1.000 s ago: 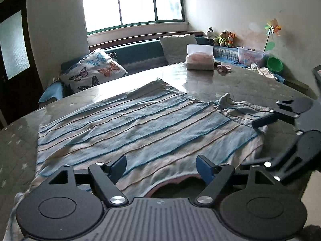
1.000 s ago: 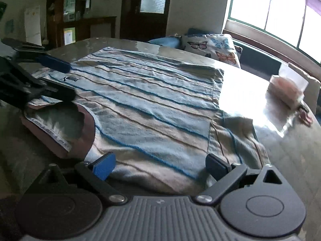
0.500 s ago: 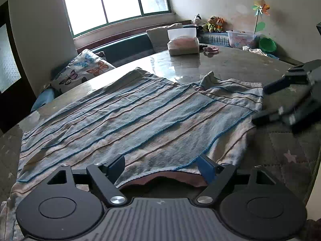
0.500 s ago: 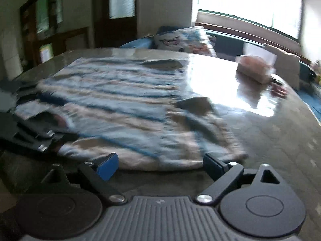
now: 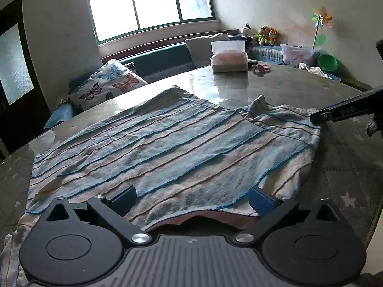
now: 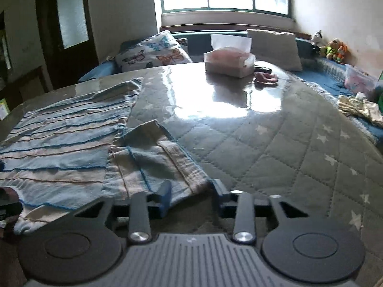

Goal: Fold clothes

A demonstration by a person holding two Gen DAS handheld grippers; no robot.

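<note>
Striped shirt lies flat on the worktop. Only the right view shows its sleeve pinched between the narrowed right tool. Left tool hovers wide, low over the collar just ahead.

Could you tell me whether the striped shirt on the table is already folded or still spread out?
Spread out: the striped shirt lies flat across the table, with one sleeve extended sideways and no fold over the body.
</note>
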